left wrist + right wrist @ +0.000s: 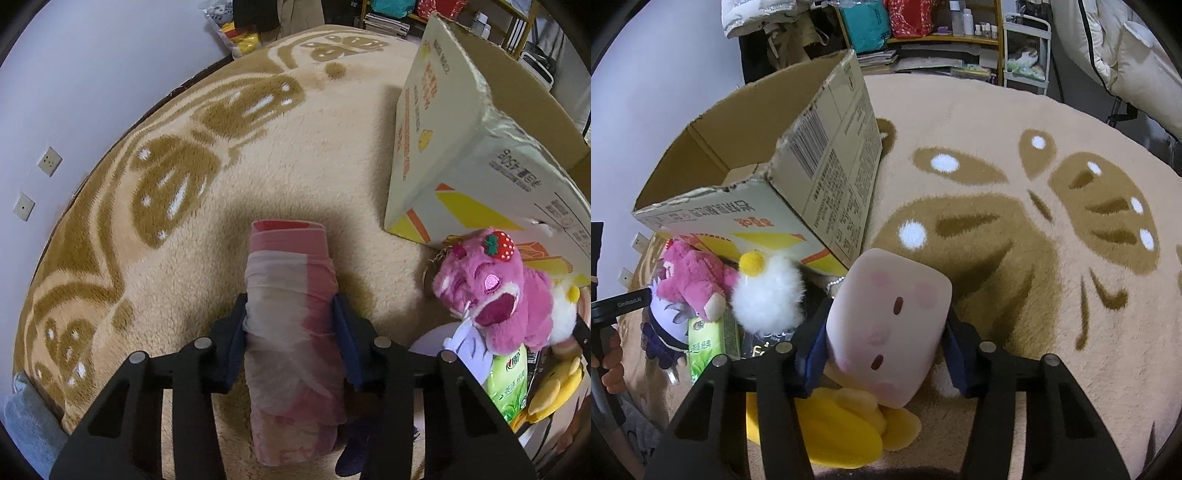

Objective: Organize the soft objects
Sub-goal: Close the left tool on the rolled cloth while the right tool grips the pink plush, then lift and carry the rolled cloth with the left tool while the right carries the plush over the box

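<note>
My left gripper point(290, 317) is shut on a rolled pink and white cloth point(291, 332), held above the beige rug point(295, 147). My right gripper point(886, 332) is shut on a pale pink block-shaped plush with a face point(890, 325), held above a yellow plush point(842, 428). An open cardboard box point(798, 177) stands on the rug; it also shows in the left wrist view point(461, 147). A pink strawberry bear plush point(491, 288) lies by the box, also in the right wrist view point(694, 280), next to a white fluffy plush point(768, 295).
A green drink carton point(705, 343) and a purple doll point(665, 332) lie in the pile beside the box. A wall with sockets point(48, 162) borders the rug on the left. Shelves point(942, 37) and bedding point(1126, 55) stand beyond the rug.
</note>
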Tool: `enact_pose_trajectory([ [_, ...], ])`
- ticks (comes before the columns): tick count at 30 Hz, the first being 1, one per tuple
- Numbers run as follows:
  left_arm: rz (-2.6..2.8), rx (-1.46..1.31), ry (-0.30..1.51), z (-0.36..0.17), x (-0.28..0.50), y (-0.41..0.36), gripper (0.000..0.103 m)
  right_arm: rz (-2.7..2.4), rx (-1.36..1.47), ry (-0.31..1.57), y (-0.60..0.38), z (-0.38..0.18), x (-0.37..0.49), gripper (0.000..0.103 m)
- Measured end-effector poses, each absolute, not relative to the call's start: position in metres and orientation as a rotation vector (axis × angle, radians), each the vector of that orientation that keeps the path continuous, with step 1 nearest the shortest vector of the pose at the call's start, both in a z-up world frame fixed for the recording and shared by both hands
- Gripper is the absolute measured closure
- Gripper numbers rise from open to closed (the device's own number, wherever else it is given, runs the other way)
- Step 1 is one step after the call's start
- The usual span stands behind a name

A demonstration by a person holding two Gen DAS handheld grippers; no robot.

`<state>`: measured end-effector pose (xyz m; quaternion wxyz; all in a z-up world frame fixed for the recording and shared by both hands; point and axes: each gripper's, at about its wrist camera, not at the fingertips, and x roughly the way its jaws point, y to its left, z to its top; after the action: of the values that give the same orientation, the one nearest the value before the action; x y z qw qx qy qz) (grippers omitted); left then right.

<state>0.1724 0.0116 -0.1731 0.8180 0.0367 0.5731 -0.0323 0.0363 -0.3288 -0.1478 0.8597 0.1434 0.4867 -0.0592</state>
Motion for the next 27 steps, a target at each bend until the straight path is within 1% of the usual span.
enact_pose_trajectory([
  [6, -0.039, 0.059, 1.186, -0.162, 0.163, 0.01, 0.063, -0.16, 0.274, 0.992, -0.329, -0.14, 0.029, 0.051],
  [11, -0.018, 0.026, 1.123, -0.138, 0.149, 0.016, 0.064, -0.185, 0.275, 0.943, -0.333, -0.126, 0.018, 0.053],
  [18, -0.018, 0.061, 0.993, -0.096, 0.128, 0.029, 0.067, -0.162, 0.258, 0.851, -0.326, -0.1, 0.012, 0.053],
  [21, -0.036, 0.062, 0.952, -0.077, 0.128, 0.027, 0.073, -0.151, 0.256, 0.818, -0.323, -0.09, 0.01, 0.053],
  [23, -0.067, 0.06, 0.908, -0.063, 0.125, 0.023, 0.083, -0.141, 0.258, 0.794, -0.32, -0.084, 0.009, 0.053],
  [24, -0.088, 0.07, 0.897, -0.057, 0.122, 0.02, 0.085, -0.132, 0.263, 0.782, -0.319, -0.08, 0.008, 0.053],
  [27, -0.112, 0.081, 0.881, -0.052, 0.12, 0.015, 0.087, -0.121, 0.256, 0.765, -0.314, -0.076, 0.006, 0.053],
])
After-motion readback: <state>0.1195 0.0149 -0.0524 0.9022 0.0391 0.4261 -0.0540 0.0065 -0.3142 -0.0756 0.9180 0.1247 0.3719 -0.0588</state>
